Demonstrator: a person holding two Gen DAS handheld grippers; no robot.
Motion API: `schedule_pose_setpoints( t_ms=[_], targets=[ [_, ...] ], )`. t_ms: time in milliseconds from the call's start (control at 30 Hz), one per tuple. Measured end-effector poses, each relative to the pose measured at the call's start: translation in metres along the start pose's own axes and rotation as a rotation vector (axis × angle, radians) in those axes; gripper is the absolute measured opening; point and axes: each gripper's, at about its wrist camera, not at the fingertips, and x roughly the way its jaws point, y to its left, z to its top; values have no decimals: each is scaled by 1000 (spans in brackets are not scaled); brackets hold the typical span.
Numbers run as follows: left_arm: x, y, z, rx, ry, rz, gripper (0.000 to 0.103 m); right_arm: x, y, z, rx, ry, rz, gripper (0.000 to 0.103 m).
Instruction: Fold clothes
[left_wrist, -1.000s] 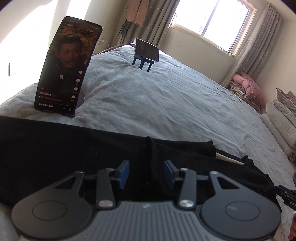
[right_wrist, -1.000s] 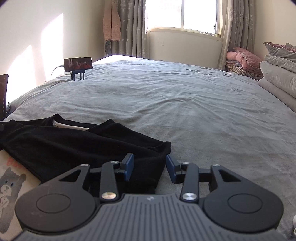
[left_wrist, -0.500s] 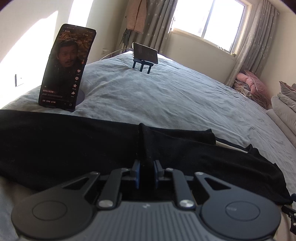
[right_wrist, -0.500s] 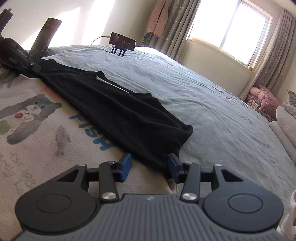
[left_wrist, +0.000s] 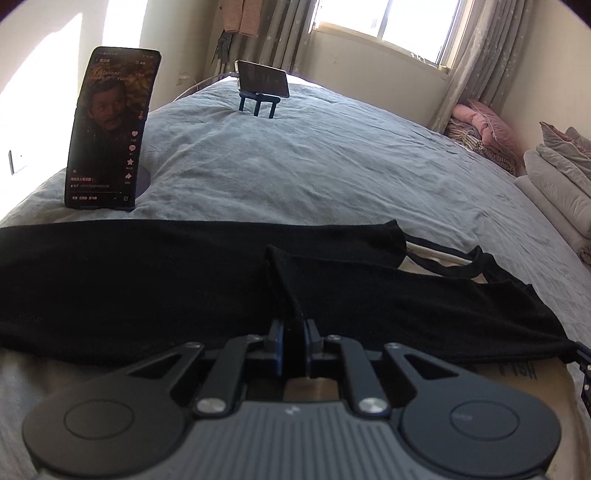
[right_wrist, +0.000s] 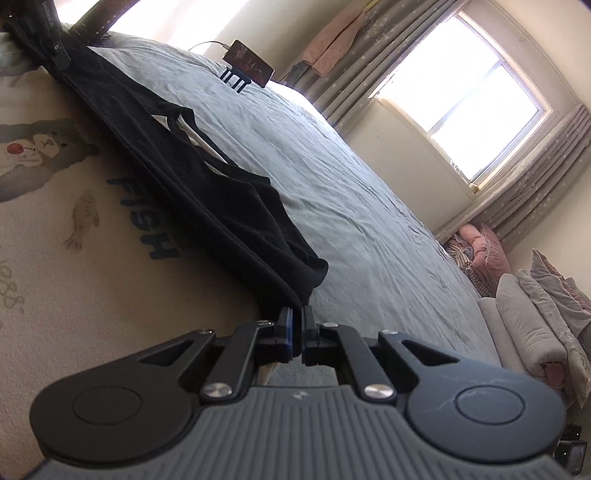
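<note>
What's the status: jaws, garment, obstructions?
Left gripper closing on black garment fold. Right gripper shut on its end. Phone propped just beyond.

Wide grey bed (left_wrist: 332, 177) stretching ahead of the claw, sun pouring through the window (left_wrist: 388, 18) beyond, grey curtains (left_wrist: 476, 55) flanking it, folded bedding (left_wrist: 554, 184) stacked far right.

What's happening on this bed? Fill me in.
A person is folding clothes with a handheld gripper in each hand. The left gripper is closing on a raised fold of the black garment, and the right gripper is shut on its end. The garment lies across a cream printed top on the grey bedspread. Nothing is folded over yet.
</note>
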Motion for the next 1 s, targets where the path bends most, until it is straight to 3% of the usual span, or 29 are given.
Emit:
schedule_pose_setpoints(
  t_ms=[67,133,167,200,300,467,633,767,900,933,967,1000],
  targets=[
    [1,2,0,20,2,-17,13,2,2,-4,-2,11,17,11],
    [-3,10,5,-9,-8,-62,27,2,0,-4,8,17,31,18],
    [-5,14,8,-23,-14,-84,42,0,-6,-2,33,21,45,27],
    [-6,18,11,-37,-19,-106,46,-1,-12,0,58,26,60,33],
    [0,20,17,-65,-34,-113,46,-8,-47,-1,259,-4,175,39],
    [20,20,25,-75,-61,-80,46,6,-85,5,466,-48,192,41],
    [33,17,24,-63,-110,-58,39,41,-102,11,609,-43,188,41],
    [36,16,24,-36,-126,-50,25,71,-114,13,688,-29,212,41],
    [37,16,23,-32,-137,-49,5,100,-107,19,687,13,199,41],
    [36,16,22,-24,-153,-47,4,106,-104,19,682,21,198,31],
    [32,15,20,-18,-178,-43,4,107,-102,19,674,14,191,4],
    [29,15,18,-12,-203,-39,3,106,-99,20,666,4,182,5]
  ],
)
